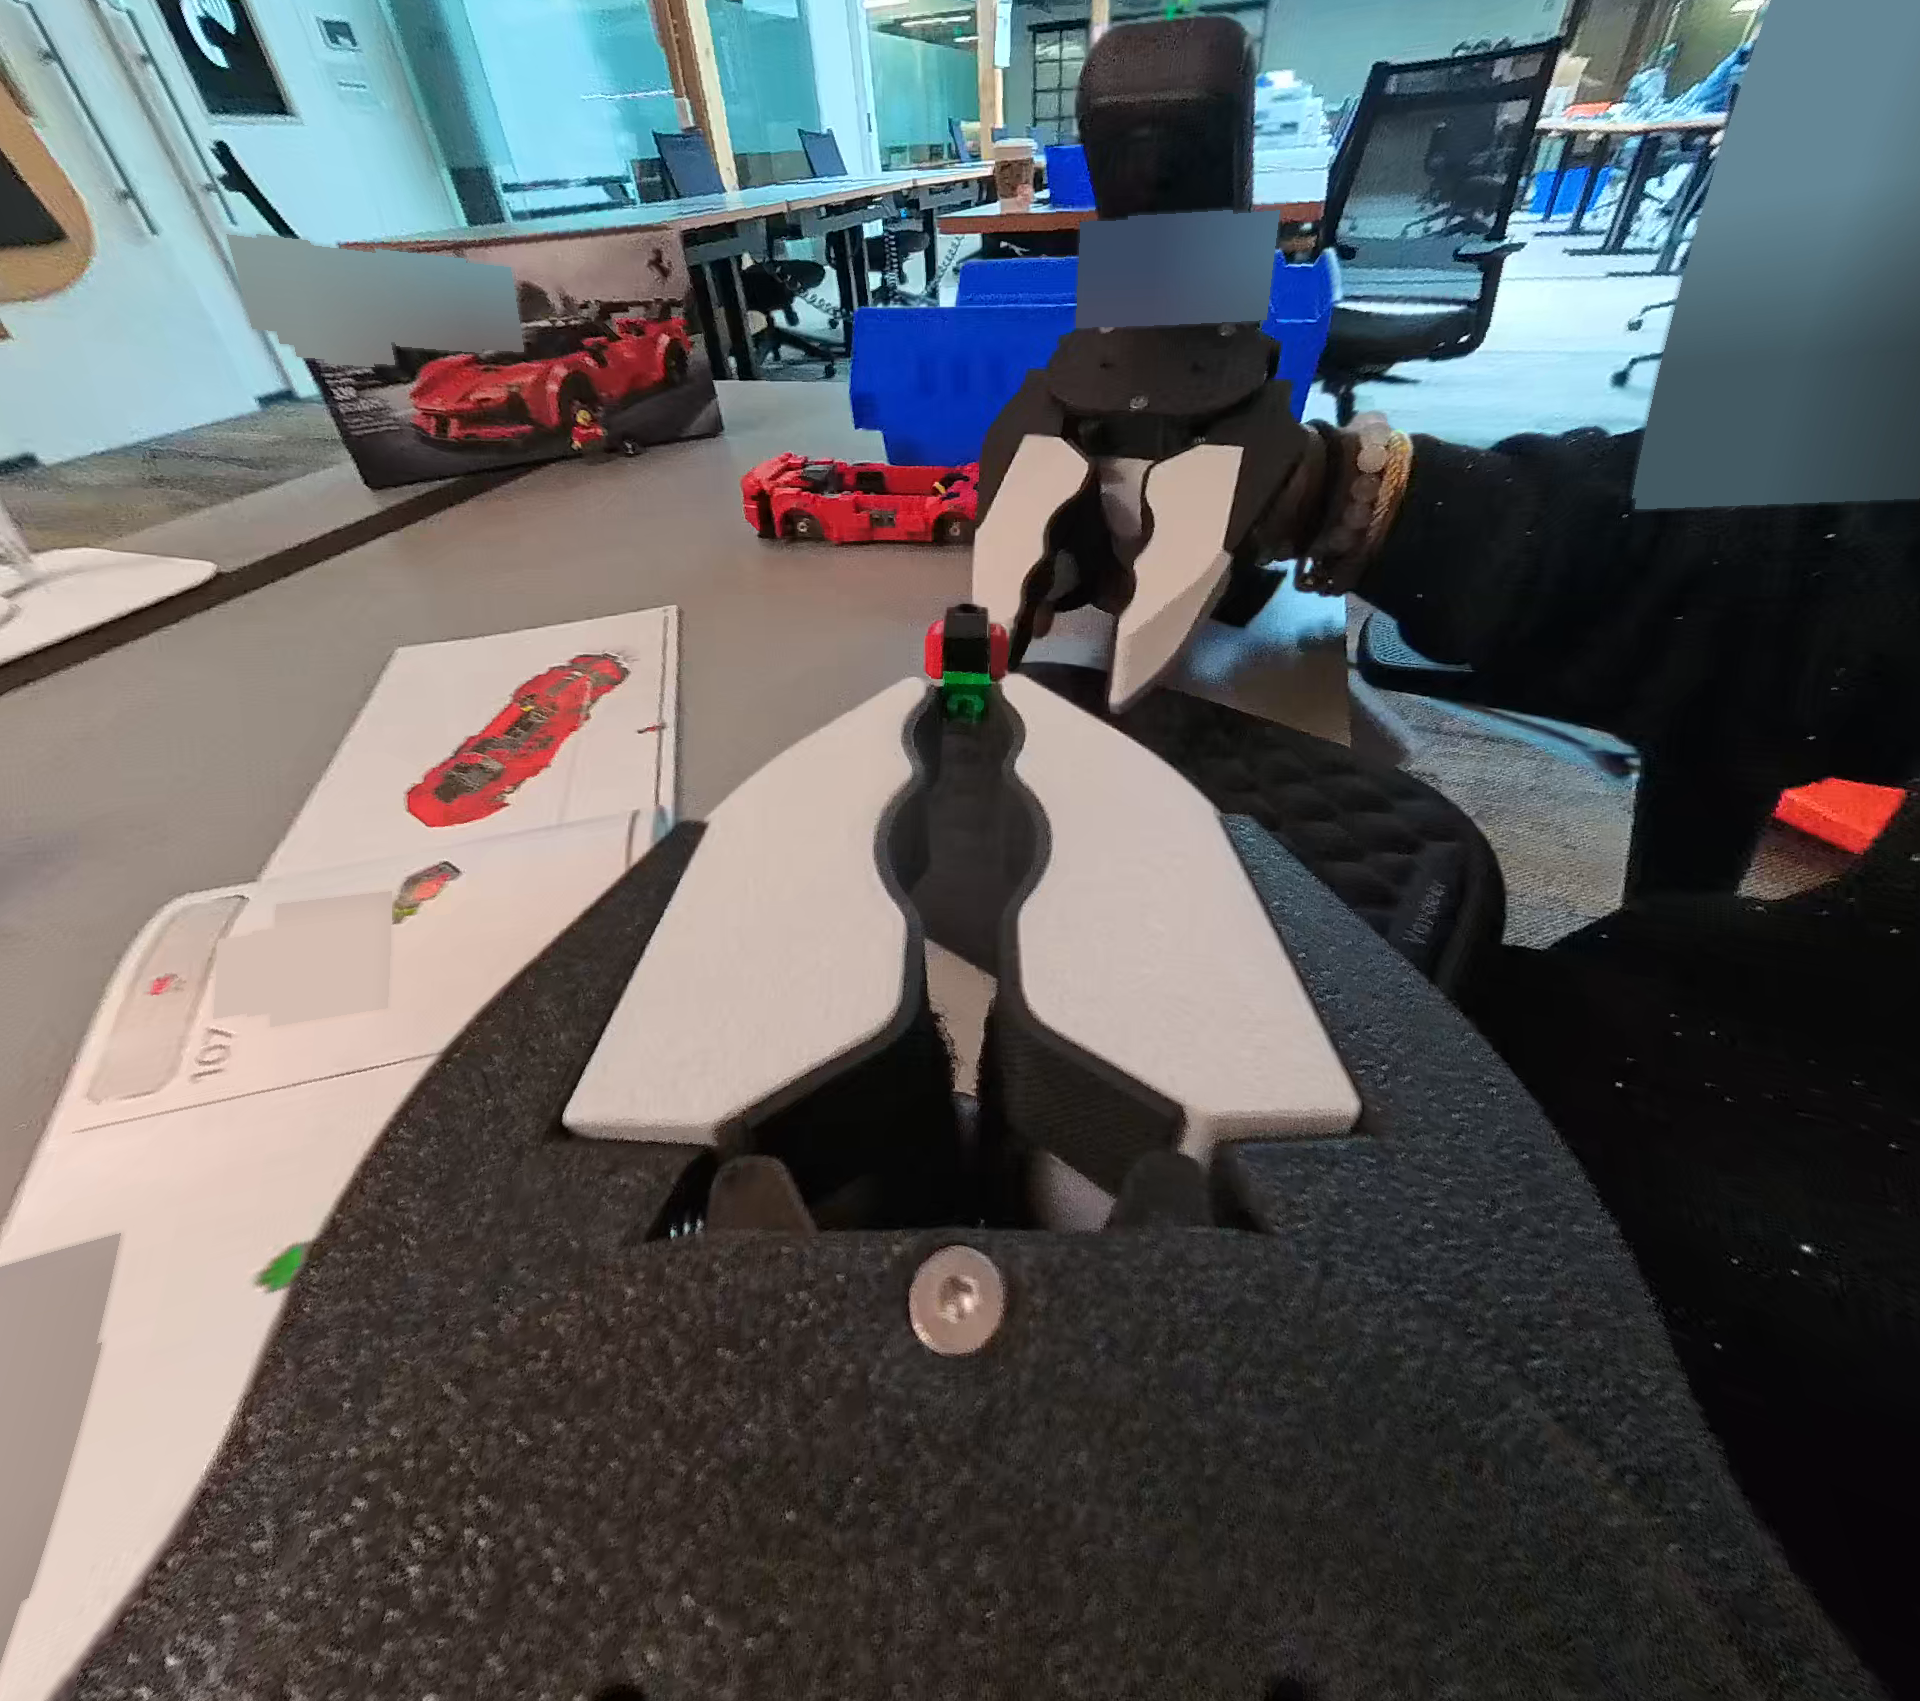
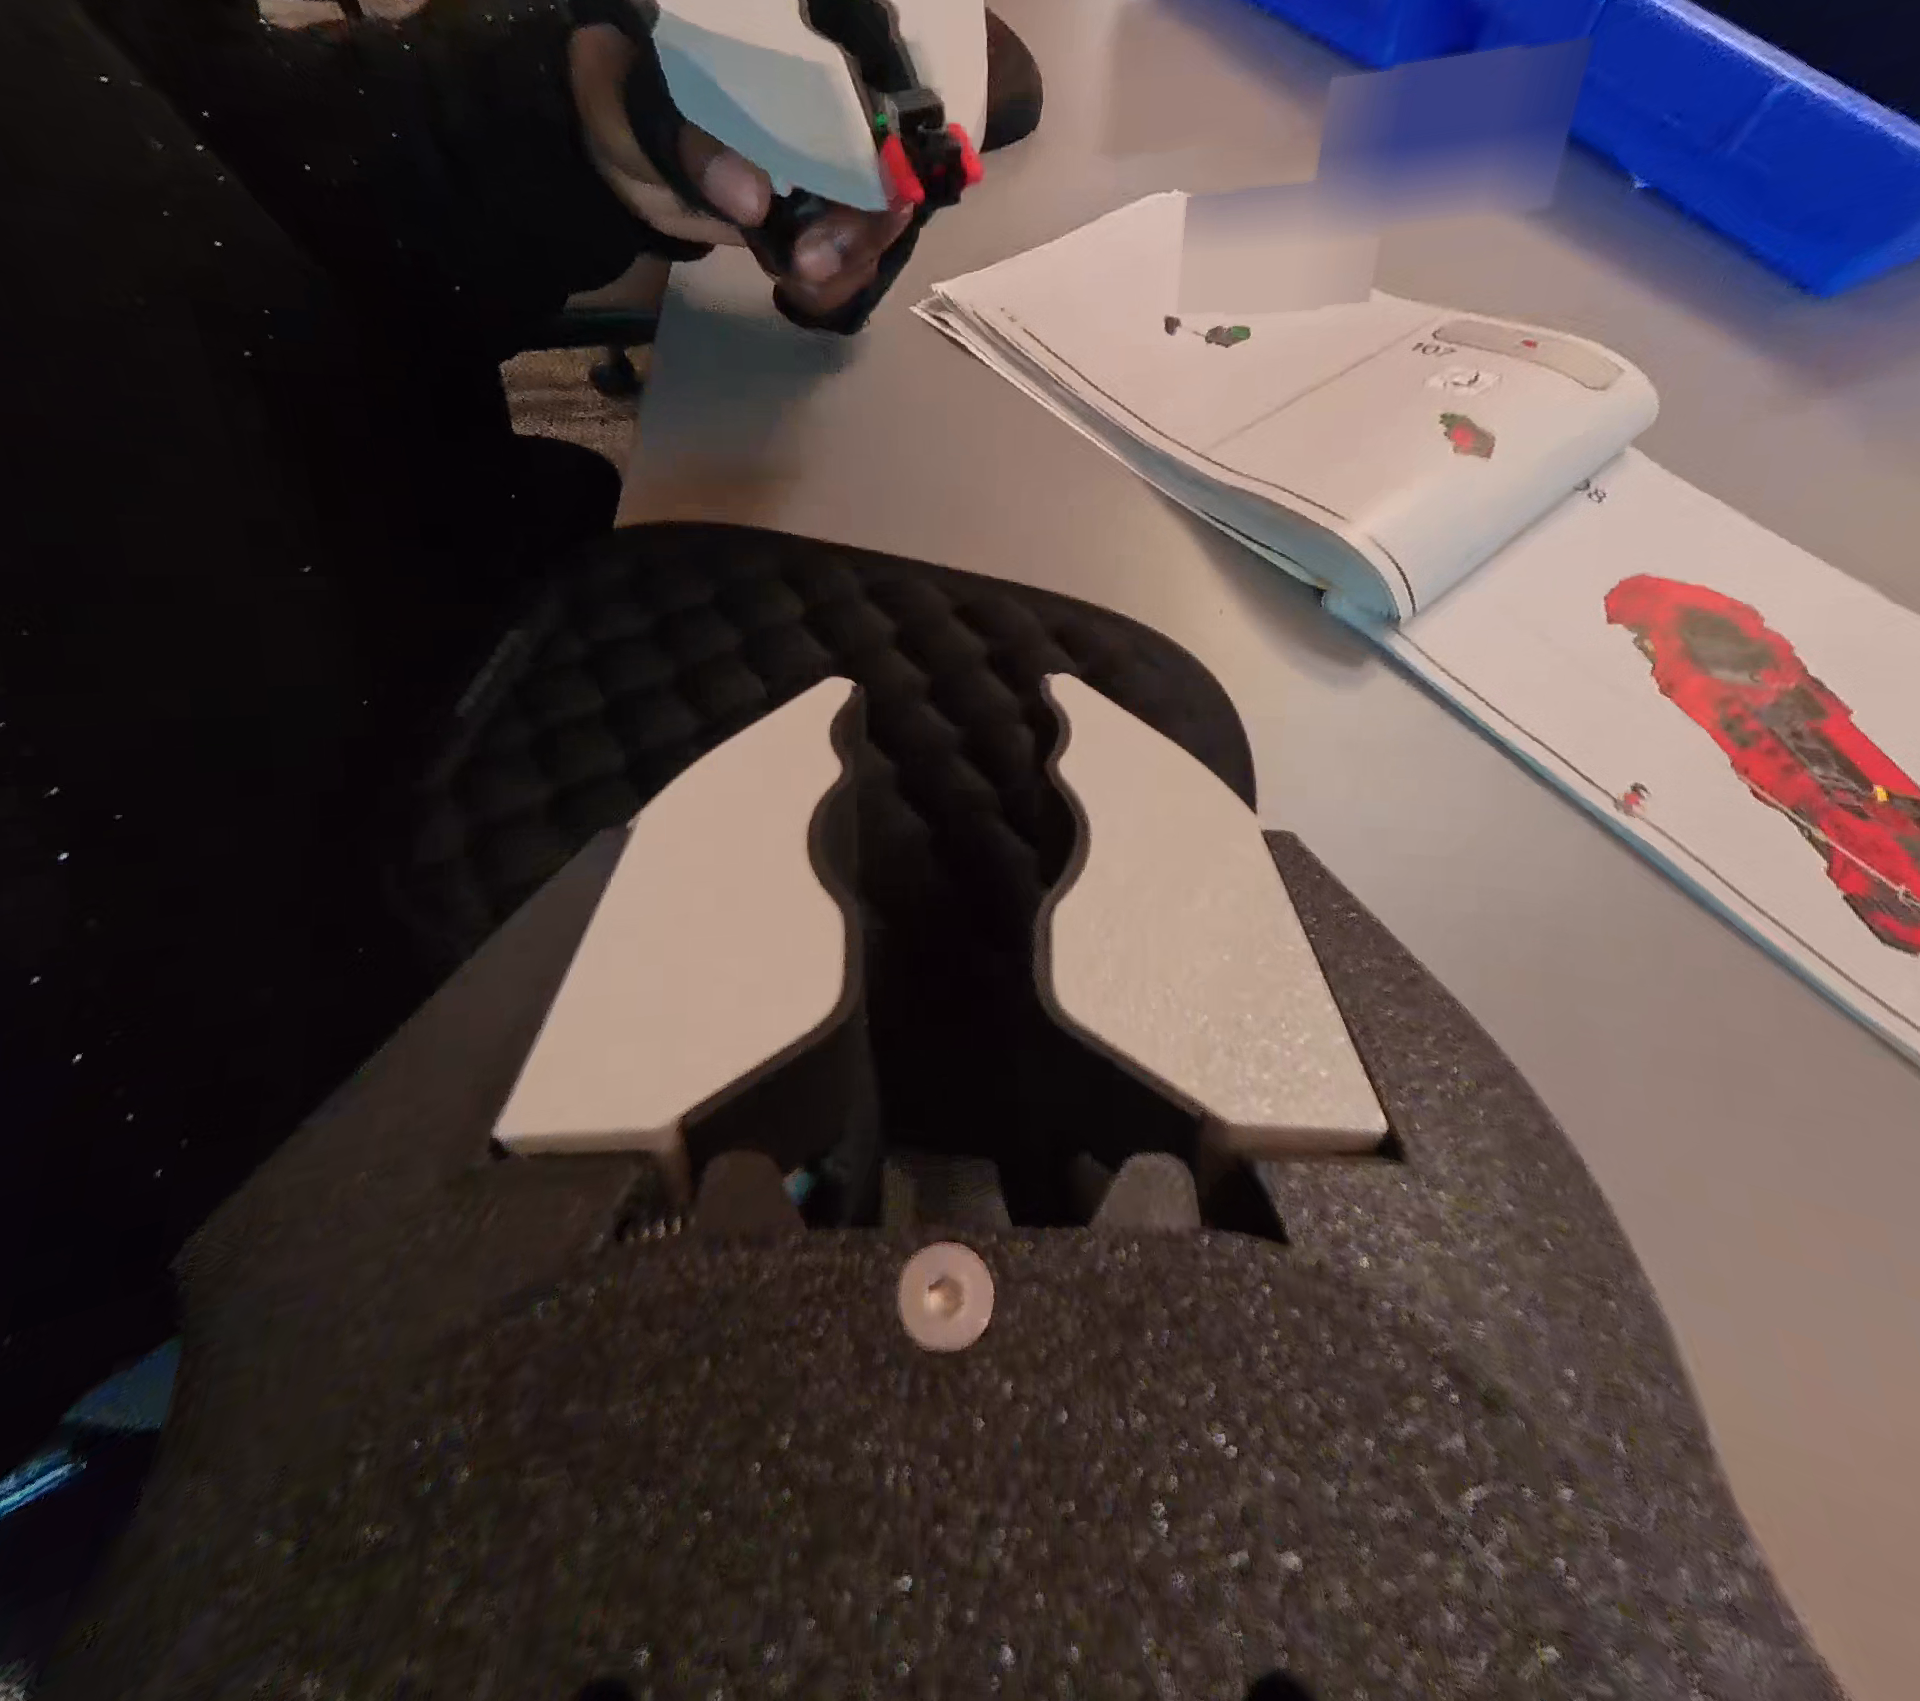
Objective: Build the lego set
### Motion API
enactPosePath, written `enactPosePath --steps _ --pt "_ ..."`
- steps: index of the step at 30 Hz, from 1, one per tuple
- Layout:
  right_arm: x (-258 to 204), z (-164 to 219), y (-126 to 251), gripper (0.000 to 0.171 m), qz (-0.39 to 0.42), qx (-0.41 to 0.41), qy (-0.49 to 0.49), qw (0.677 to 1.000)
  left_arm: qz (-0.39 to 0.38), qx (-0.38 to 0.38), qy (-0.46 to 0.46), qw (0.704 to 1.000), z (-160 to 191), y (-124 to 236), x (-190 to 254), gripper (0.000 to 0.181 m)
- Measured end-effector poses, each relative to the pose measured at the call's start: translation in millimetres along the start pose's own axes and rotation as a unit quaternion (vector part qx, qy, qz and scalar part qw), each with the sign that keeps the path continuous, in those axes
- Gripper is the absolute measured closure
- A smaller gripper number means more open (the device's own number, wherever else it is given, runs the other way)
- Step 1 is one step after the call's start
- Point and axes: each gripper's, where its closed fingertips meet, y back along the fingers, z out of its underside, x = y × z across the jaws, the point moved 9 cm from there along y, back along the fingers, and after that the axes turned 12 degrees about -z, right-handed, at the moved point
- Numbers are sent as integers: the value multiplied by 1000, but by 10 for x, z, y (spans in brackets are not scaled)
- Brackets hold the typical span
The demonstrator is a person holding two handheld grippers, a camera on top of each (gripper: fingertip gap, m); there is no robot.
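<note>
A small lego piece is held up over the counter.
It is pinched by the left fingers; the right fingers are spread open, empty, beside it.

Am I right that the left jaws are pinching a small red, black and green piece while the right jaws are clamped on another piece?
Not quite. The left gripper does pinch the small red, black and green piece, but the right gripper is open and holds nothing. The right wrist view shows its jaws apart with only the black cushion behind the gap.
</note>
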Motion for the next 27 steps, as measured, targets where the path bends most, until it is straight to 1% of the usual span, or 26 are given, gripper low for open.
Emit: enactPosePath --steps 4,7,11,14,19,27 --pt "-46 -12 17 161 -33 12 3 999 15 -1 5 1000 41 -28 11 174" --pt "-35 -27 -89 171 -27 -24 4 999 16 2 13 1000 40 -21 -3 174" --pt "-8 -71 -200 171 -36 -11 -17 999 23 7 22 999 38 -2 -19 174" --pt "2 -30 -236 167 -35 -32 -24 999 24 -1 14 1000 42 6 -3 174" --pt "-10 10 -233 160 -42 -20 -28 999 29 -9 11 999 46 -2 7 174" --pt "-8 17 -233 156 -56 -23 -34 998 41 -10 22 999 47 16 -11 174"
